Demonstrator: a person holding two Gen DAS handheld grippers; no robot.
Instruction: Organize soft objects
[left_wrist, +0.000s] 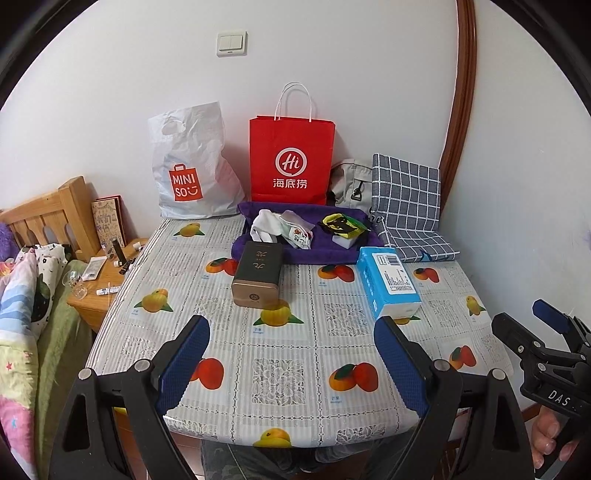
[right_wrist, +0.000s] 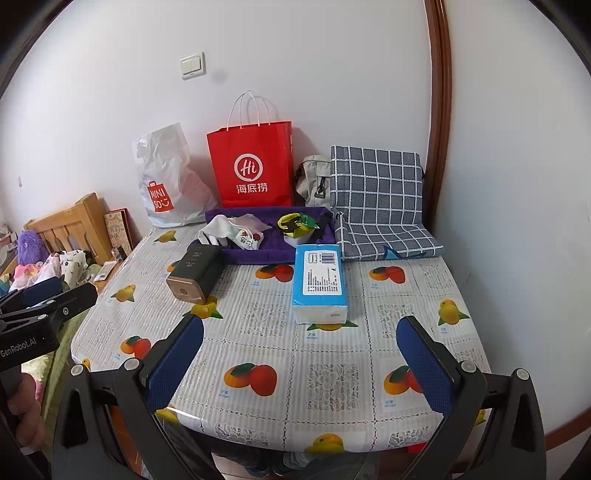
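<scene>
A purple fabric tray (left_wrist: 325, 254) (right_wrist: 258, 254) sits at the far side of the table. It holds white cloths (left_wrist: 269, 227) (right_wrist: 221, 229), a printed pouch (left_wrist: 299, 236) (right_wrist: 249, 236) and a yellow-black item (left_wrist: 343, 223) (right_wrist: 295, 223). A blue tissue pack (left_wrist: 388, 282) (right_wrist: 319, 282) lies in front of it. A folded grey checked cushion (left_wrist: 410, 206) (right_wrist: 380, 203) leans at the right. My left gripper (left_wrist: 291, 362) is open and empty above the near table. My right gripper (right_wrist: 299, 363) is open and empty too.
A dark tin box (left_wrist: 256, 273) (right_wrist: 195, 273) lies left of the tissue pack. A red paper bag (left_wrist: 290, 158) (right_wrist: 253, 166), a white Miniso bag (left_wrist: 192, 166) (right_wrist: 166, 181) and a grey bag (left_wrist: 349, 184) (right_wrist: 314, 181) stand against the wall. A bed and nightstand (left_wrist: 99, 280) are at left.
</scene>
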